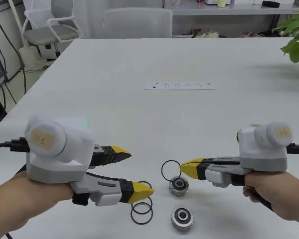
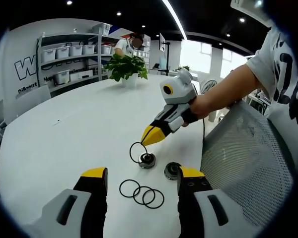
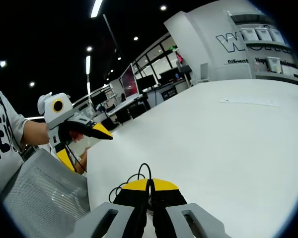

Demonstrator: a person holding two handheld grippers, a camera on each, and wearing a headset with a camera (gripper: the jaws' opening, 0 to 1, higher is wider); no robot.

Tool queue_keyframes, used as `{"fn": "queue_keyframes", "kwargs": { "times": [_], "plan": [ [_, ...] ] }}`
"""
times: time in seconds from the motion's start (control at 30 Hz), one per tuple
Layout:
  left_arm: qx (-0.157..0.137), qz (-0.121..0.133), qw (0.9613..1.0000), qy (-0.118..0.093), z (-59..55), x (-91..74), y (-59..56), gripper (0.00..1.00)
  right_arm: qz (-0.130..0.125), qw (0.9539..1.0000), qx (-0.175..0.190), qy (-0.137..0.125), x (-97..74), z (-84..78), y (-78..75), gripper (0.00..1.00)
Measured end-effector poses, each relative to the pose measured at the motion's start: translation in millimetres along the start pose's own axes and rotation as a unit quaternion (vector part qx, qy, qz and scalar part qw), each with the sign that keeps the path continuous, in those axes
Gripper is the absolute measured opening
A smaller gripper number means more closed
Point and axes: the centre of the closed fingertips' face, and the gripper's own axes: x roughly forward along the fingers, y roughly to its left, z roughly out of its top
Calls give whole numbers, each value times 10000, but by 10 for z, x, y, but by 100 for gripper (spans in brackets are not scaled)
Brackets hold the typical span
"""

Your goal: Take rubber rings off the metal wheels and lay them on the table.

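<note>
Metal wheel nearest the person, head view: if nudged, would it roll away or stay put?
The metal wheel lies flat on its face on the table, so it would probably slide rather than roll. It looks like solid metal, so it is likely stiff and heavy for its size. Its shiny rim might be slippery to pinch.

Far wheel (image 1: 179, 185): small round metal wheel with a dark centre, lying flat.
Near wheel (image 1: 182, 218): the same kind, flat, just beside the far wheel, not touching.
Lifted ring (image 1: 170, 170): thin black rubber loop rising from the far wheel, pinched in the right gripper (image 1: 183, 168).
Loose rings (image 2: 141, 194): three thin black loops, flat, overlapping in a row beside the wheels.
</note>
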Motion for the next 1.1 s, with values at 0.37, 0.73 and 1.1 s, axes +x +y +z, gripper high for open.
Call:
{"fn": "queue_keyframes", "kwargs": {
  "times": [0.37, 0.73, 1.1],
  "plan": [
    [-52, 162, 9998, -126, -50, -221, 38, 61, 197, 9997, -74, 125, 250, 14, 152, 0],
    [-246, 440, 9986, -176, -161, -425, 145, 63, 221, 9991, -47, 358, 527, -63, 193, 0],
    [-346, 623, 9972, -209, -198, -523, 215, 64, 39, 9968, -129, 787, 670, -249, 136, 0]
  ]
}}
